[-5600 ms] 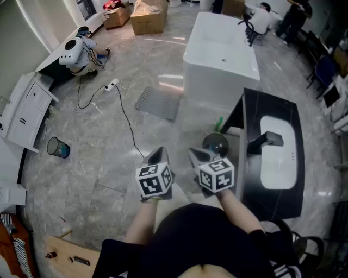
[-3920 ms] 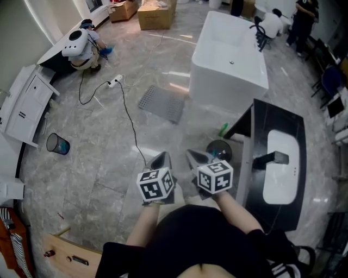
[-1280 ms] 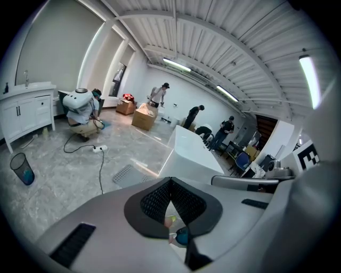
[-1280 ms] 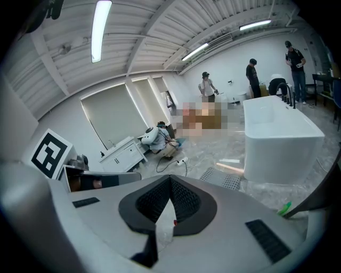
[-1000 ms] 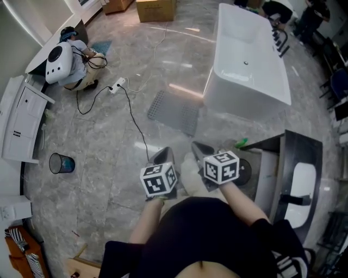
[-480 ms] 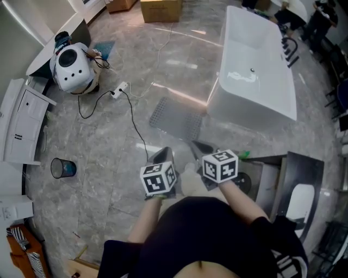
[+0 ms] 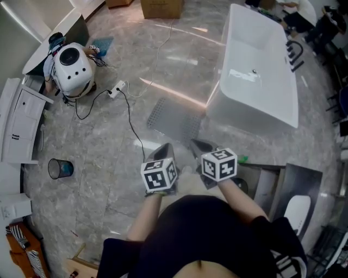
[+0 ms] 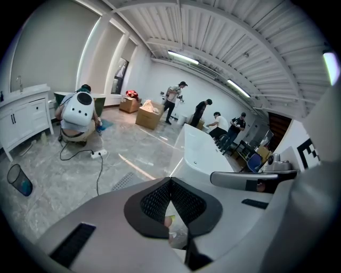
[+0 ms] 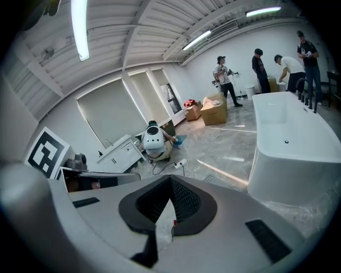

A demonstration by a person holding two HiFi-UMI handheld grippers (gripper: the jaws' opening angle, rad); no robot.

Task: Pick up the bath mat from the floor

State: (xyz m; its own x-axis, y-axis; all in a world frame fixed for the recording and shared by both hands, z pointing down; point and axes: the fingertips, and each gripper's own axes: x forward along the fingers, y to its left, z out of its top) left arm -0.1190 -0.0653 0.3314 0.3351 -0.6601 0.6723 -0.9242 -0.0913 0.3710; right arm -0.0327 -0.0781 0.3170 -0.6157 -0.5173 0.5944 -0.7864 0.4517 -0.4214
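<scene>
The bath mat (image 7: 175,120) is a grey perforated rectangle lying flat on the marble floor, just left of the white bathtub (image 7: 261,70). My left gripper (image 7: 164,147) and right gripper (image 7: 197,145) are held side by side in front of my body, above the floor and short of the mat's near edge. Both are shut with nothing between their tips. In the left gripper view the mat (image 8: 126,181) shows on the floor beyond the left gripper (image 8: 170,180). In the right gripper view only a strip of the mat (image 9: 209,178) shows past the right gripper (image 9: 170,178).
A power strip (image 7: 117,87) with a black cable running toward me lies left of the mat. A person (image 7: 70,62) crouches at the far left by a white cabinet (image 7: 16,125). A small bin (image 7: 57,168) stands at left, a black vanity (image 7: 293,195) at right, a cardboard box (image 7: 162,6) far back.
The mat and bathtub have come closer to my grippers and the vanity has slid off to the lower right. Both grippers stay shut in the same pose.
</scene>
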